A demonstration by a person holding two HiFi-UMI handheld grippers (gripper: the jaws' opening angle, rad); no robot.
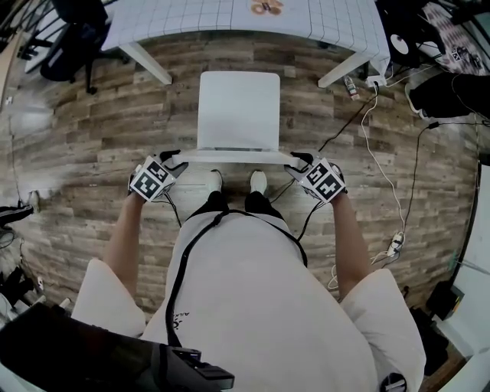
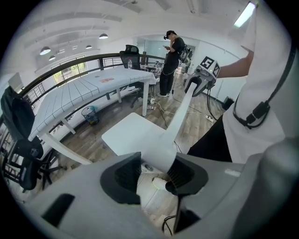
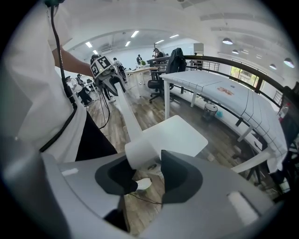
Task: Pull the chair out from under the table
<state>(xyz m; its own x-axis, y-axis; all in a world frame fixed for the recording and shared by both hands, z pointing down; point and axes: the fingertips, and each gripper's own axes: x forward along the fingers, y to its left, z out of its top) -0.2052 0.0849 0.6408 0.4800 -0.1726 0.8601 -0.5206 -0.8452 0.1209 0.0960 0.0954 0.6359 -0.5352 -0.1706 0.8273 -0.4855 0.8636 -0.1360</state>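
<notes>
White chair (image 1: 238,107) on the plank floor (image 1: 92,138), standing clear of the desk (image 1: 191,23), with left tool (image 1: 174,159) and right tool (image 1: 302,159) each pinching one end of its backrest top, the natural hold on a seemingly rigid, light, easily sliding frame.

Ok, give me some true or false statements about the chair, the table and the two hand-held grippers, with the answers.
1. The left hand-held gripper and the right hand-held gripper both grip the chair by its backrest. True.
2. The chair's seat sits under the table. False: the seat stands clear of the table, out on the wood floor.
3. The chair is black. False: it is white.
4. The person's shoes stand right behind the backrest. True.
</notes>
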